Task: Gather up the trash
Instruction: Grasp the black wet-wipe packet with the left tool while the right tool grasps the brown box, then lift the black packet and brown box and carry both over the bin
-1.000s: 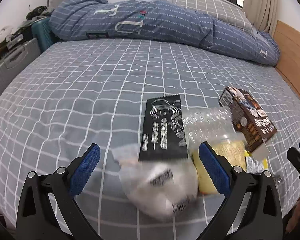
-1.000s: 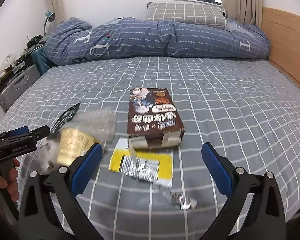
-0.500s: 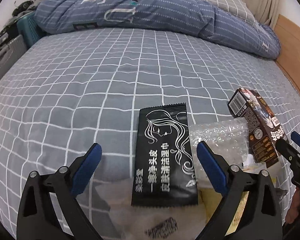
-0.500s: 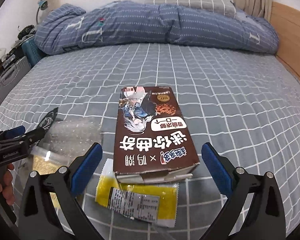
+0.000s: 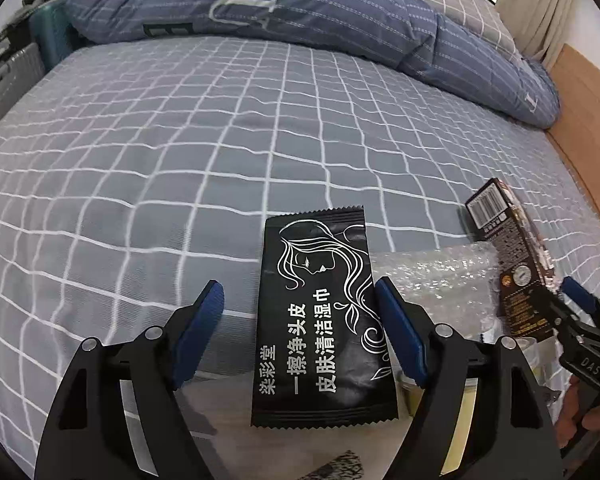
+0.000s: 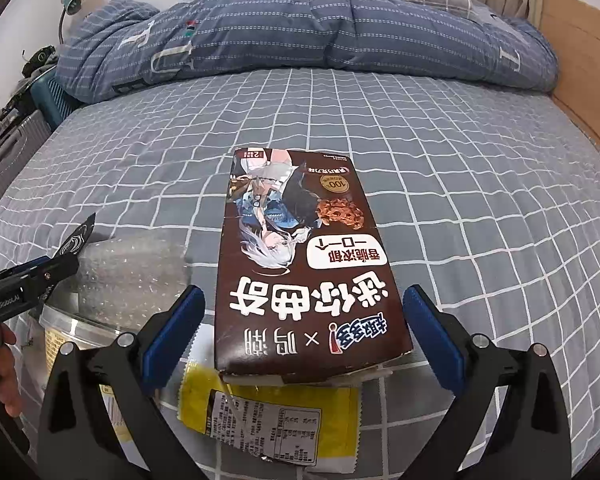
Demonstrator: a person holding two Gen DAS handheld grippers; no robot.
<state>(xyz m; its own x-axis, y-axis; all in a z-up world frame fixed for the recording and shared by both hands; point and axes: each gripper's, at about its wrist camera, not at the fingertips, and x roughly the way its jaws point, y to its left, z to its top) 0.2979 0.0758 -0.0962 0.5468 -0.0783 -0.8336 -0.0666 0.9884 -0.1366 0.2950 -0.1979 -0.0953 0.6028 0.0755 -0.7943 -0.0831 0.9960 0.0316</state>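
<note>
Black wet-wipe sachet [image 5: 320,312] flat between closing left claw [image 5: 300,312] pads, untouched

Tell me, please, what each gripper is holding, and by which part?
Nothing is held: the left gripper straddles the black wet-wipe sachet, the right gripper the brown cookie box.

Black sachet [image 5: 324,312] between closing hand-held gripper [image 5: 298,328] pads

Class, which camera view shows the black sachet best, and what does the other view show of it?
The left wrist view: the black sachet lies flat between the open left gripper, its whole printed face readable. The right wrist view shows only one corner poking out behind the left gripper and the bubble wrap.
</note>
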